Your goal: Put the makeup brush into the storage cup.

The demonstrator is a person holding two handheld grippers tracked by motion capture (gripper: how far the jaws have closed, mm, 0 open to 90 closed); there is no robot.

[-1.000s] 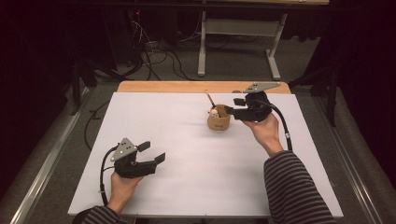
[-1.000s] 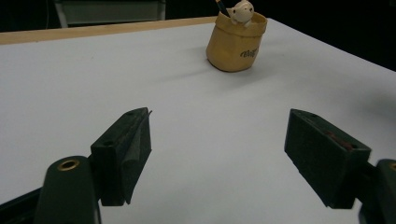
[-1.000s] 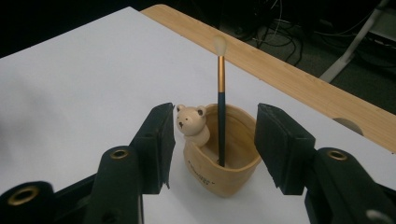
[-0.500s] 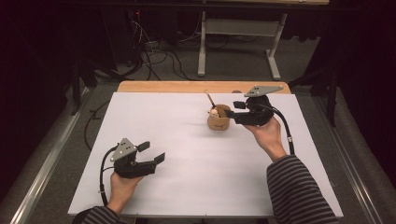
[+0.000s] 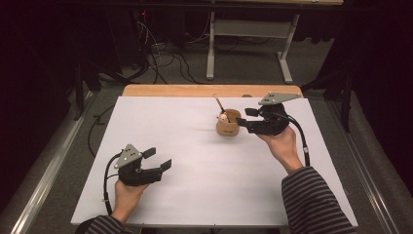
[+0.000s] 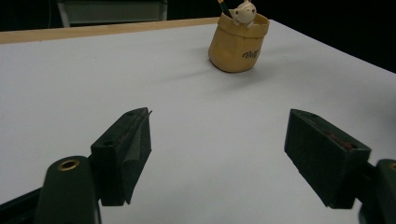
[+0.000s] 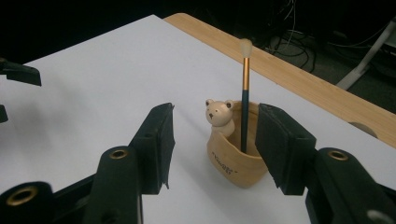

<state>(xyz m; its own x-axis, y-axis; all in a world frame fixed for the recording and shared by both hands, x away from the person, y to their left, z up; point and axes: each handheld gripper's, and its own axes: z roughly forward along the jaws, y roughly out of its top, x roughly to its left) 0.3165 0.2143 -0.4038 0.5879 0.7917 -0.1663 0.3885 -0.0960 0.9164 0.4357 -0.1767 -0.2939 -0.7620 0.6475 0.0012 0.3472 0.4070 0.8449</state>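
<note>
We have the right gripper (image 5: pixel 242 117) just right of centre in the high view, jaws apart and level with the tan pen holder (image 5: pixel 228 124), probably lined up to take it or the pencil (image 7: pixel 244 100) standing inside behind a small bear figure (image 7: pixel 220 115). The left gripper (image 5: pixel 159 159), lower left, waits with jaws wide and empty. Dark script on the holder's front is too small to read.

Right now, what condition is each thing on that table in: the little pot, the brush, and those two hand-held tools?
Pot: upright on the white table, a small bear figure at its rim.
Brush: standing in the pot, bristles up.
Right tool: open, jaws near the pot on either side, not gripping it.
Left tool: open, holding nothing, far from the pot.
</note>
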